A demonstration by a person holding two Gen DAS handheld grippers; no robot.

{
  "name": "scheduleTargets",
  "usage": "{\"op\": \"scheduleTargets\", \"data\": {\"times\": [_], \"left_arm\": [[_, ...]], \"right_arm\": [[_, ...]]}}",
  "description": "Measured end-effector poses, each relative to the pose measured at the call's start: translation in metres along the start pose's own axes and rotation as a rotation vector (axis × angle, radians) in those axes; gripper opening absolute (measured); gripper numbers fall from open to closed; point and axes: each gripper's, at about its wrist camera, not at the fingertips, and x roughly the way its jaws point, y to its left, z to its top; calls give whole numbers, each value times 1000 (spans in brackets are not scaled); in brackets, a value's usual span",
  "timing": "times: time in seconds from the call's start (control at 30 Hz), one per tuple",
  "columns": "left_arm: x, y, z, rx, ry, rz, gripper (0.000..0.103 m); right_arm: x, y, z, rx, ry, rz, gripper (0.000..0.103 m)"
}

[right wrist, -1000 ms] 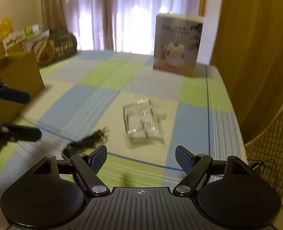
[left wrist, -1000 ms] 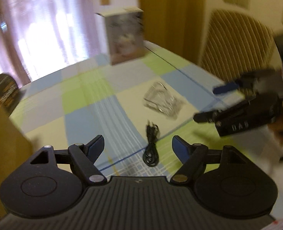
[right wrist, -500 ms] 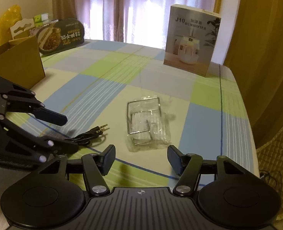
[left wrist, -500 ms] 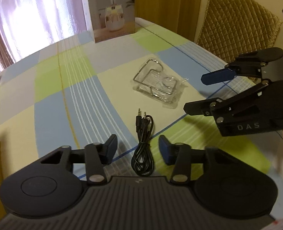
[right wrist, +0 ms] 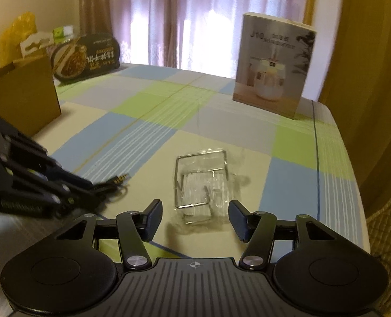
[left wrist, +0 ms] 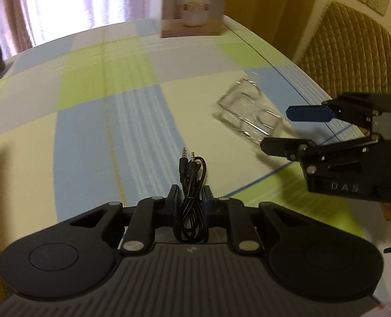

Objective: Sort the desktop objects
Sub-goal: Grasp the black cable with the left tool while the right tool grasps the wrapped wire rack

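Black audio cable [left wrist: 191, 198] sits clamped in the left gripper [left wrist: 190, 200] at lower centre; the right gripper [right wrist: 195, 218], fingers apart, faces the plastic packet [right wrist: 203, 187] just ahead

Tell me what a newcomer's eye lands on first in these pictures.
First, the left gripper at the near edge of the checked tablecloth, shut on a coiled black audio cable whose two plugs stick up past its fingers. Next, the right gripper, open, with a clear plastic packet holding a wire frame lying between and just beyond its fingertips. Behind them, a humidifier box stands upright at the table's far end.
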Motion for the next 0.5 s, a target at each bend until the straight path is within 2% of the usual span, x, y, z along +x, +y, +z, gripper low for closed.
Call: {"op": "scheduleTargets", "data": {"times": [0.2, 0.23, 0.27, 0.33, 0.5], "left_arm": [[-2, 5, -4, 12, -6, 12, 13], [-3, 5, -5, 22, -10, 16, 13], [-4, 4, -7, 32, -11, 17, 13], [-5, 5, -9, 43, -11, 14, 13], [-7, 7, -12, 48, -8, 17, 13]], "right_arm": [[18, 4, 6, -25, -1, -22, 54], [21, 5, 7, -31, 5, -18, 51], [24, 7, 8, -42, 16, -16, 41], [29, 11, 8, -63, 37, -29, 29], [27, 16, 10, -53, 79, -48, 28]]}}
